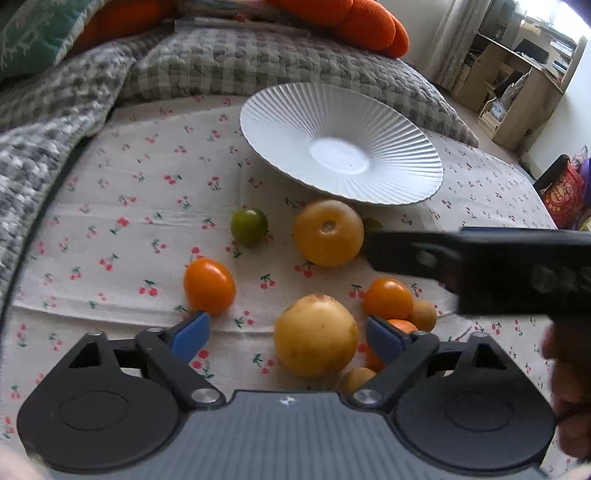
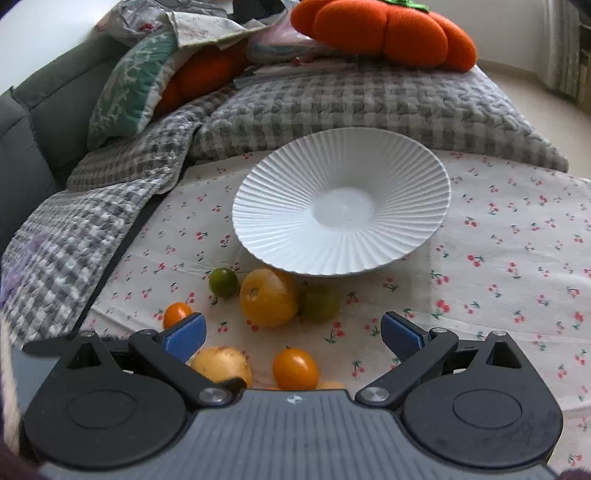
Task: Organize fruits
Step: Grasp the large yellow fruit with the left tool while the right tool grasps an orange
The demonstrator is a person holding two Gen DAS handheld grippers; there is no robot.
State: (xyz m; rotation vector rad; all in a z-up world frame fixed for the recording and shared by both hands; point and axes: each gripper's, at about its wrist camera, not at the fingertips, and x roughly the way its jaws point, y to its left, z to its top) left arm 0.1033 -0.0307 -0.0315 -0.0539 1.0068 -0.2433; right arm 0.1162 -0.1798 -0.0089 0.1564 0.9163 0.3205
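Note:
A white ribbed plate [image 1: 280, 110] [image 2: 280, 229] stands with nothing in it on the cherry-print cloth. Loose fruit lies in front of it. My left gripper [image 1: 288, 336] is open; a large yellow fruit [image 1: 316, 334] sits between its blue pads, nearer the right pad, with a wide gap at the left pad. Around it lie two orange tomatoes [image 1: 209, 290] [image 1: 388, 298], a green fruit [image 1: 249, 226] and a second yellow fruit [image 1: 328, 232]. My right gripper [image 2: 293, 336] is open above an orange tomato [image 2: 295, 369], gripping nothing; its dark body [image 1: 480, 266] crosses the left wrist view.
A grey checked quilt [image 2: 332, 107] borders the cloth at the back and left, with orange plush cushions [image 2: 384, 33] behind. Small tan fruits [image 1: 423, 314] lie by the right tomato. A dull green fruit [image 2: 320, 303] hides behind the far yellow one. A hand [image 1: 569, 387] holds the right gripper.

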